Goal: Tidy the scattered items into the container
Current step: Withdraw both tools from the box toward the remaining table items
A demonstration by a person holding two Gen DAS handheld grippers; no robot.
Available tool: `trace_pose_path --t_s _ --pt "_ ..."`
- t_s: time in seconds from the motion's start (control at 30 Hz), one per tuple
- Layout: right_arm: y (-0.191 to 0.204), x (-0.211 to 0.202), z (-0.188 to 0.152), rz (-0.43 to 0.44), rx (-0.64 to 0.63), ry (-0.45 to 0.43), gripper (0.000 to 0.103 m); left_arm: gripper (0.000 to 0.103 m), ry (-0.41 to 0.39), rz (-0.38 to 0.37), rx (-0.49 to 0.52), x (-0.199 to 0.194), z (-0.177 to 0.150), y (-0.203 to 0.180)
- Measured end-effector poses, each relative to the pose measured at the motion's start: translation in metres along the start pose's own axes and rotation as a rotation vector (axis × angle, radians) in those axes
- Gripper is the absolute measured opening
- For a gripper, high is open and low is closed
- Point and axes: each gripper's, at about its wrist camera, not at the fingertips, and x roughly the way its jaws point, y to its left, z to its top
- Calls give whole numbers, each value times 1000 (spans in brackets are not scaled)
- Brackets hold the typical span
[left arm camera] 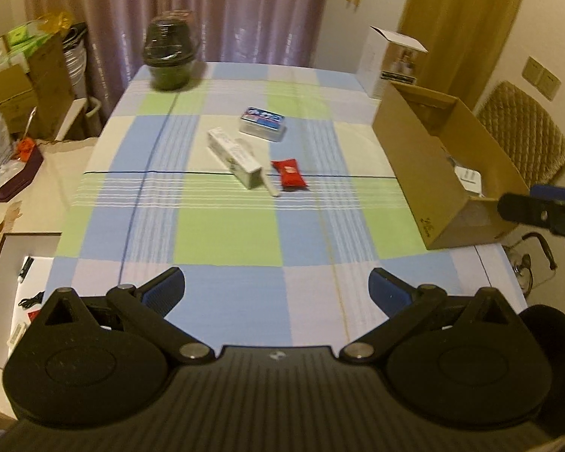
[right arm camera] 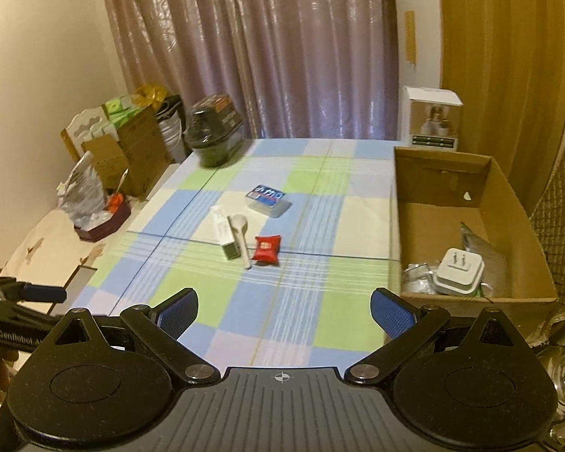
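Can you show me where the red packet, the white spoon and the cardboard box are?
red packet (right arm camera: 266,249): right wrist view, middle of its face.
white spoon (right arm camera: 239,223): right wrist view, its bowl.
cardboard box (right arm camera: 433,173): right wrist view, far inside wall.

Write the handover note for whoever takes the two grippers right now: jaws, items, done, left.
Left gripper: jaws wide open, nothing between them, above the near part of the checked tablecloth.
Right gripper: jaws open, empty, beside the cardboard box.
Done: a white plug adapter and some packets lie in the box.
Left, all mid-table: blue-lidded plastic case, long white carton, white spoon resting beside or against the carton, red sachet.
The box stands on the table's right edge.
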Motion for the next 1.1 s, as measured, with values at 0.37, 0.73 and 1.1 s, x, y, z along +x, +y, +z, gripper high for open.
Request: trace_pose_path --t_s 0.37,0.73,1.1 --pt "14 18 -2 16 -24 35 103 102 3 14 -39 3 -2 17" --pt "19 51 -1 32 -38 78 103 102 31 26 -59 26 0 34" --pt "8 123 14 30 -55 116 103 102 38 16 -56 77 40 44"
